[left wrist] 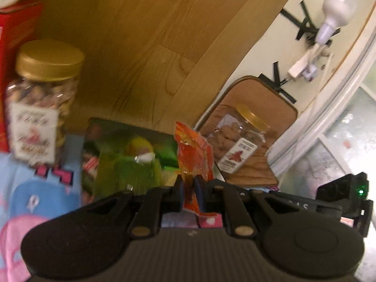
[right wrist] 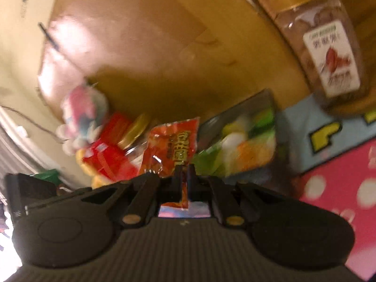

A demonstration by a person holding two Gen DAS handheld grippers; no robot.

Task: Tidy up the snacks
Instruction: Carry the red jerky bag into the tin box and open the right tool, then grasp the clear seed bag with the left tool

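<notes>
In the left wrist view my left gripper is shut on the lower edge of a crinkled orange-red snack packet, which stands up between the fingers. My right gripper is likewise shut on an orange-red packet with yellow lettering. Whether these are two packets or one I cannot tell. Behind the packets lies a green snack bag. A gold-lidded clear jar of nuts stands at the left. A second such jar stands on a wooden tray.
A red box stands at the far left by the first jar. A blue and pink patterned cloth covers the near surface. A wooden board backs the scene. A pink-white plush toy sits left; a lamp bulb hangs upper right.
</notes>
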